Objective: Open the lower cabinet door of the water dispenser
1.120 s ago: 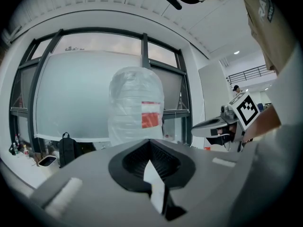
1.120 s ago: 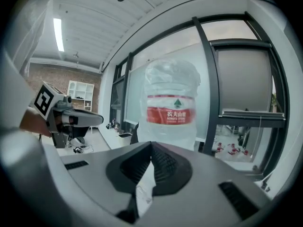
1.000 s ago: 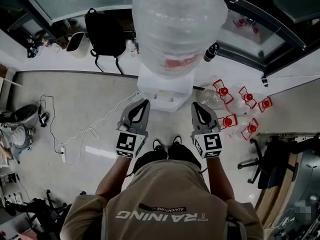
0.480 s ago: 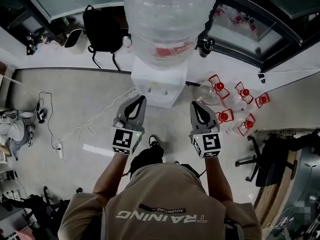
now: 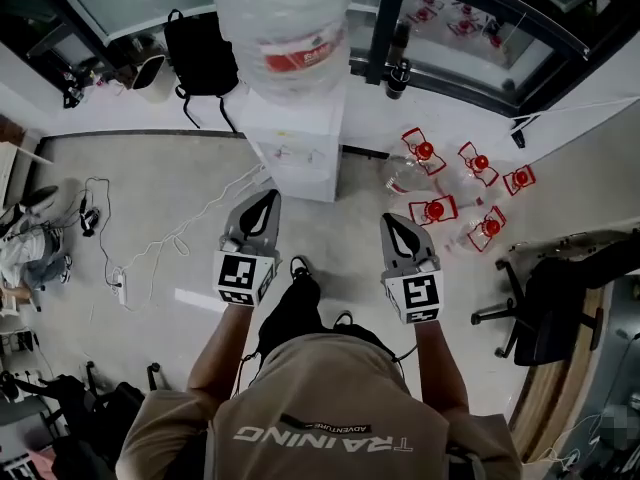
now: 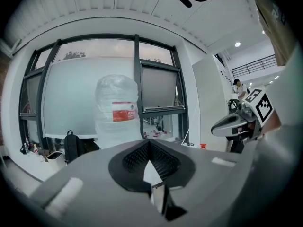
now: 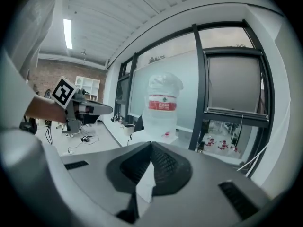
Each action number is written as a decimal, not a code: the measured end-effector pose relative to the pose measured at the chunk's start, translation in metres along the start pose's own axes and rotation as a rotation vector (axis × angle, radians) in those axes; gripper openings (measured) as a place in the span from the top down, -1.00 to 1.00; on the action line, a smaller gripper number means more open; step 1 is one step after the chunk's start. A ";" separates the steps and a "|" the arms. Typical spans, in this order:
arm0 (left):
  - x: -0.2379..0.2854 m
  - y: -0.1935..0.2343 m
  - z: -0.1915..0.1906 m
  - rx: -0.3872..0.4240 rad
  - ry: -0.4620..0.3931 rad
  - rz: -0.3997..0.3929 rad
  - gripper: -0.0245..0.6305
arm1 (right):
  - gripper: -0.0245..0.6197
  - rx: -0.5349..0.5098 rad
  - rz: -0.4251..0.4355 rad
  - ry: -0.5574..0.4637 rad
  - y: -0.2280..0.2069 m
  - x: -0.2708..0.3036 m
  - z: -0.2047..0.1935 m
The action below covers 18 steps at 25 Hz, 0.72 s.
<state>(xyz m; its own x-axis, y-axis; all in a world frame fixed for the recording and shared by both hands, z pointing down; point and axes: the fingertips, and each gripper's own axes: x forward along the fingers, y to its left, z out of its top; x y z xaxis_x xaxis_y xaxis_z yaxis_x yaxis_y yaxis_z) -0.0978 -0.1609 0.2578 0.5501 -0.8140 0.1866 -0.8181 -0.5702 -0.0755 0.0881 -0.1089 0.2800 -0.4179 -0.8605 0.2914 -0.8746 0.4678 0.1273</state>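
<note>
Head view: shirt reads "TRAINING"; water bottle label red, illegible; left tool, right tool closed, empty

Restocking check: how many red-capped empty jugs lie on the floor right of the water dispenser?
5: three jugs in the far row, two nearer. More may sit behind the glass.

Head view: steeply down from above the person, water dispenser ahead, well apart. Gripper views: nearly level along left tongs and right tongs, sharing its bottle and windows.
</note>
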 end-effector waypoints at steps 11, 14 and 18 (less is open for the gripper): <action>-0.011 -0.048 -0.017 -0.007 0.021 0.022 0.92 | 0.90 0.105 0.103 0.067 0.002 -0.020 -0.049; 0.006 -0.037 -0.032 -0.003 0.020 0.032 0.92 | 0.90 0.113 0.133 0.076 0.000 0.007 -0.064; 0.039 -0.019 -0.082 -0.031 0.014 0.041 0.92 | 0.90 0.128 0.152 0.074 -0.003 0.064 -0.113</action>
<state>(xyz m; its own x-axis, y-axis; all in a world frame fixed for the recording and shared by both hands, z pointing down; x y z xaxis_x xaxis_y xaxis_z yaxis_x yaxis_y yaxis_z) -0.0745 -0.1730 0.3469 0.5139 -0.8348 0.1975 -0.8448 -0.5325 -0.0527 0.0914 -0.1427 0.4051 -0.5322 -0.7629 0.3672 -0.8290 0.5576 -0.0431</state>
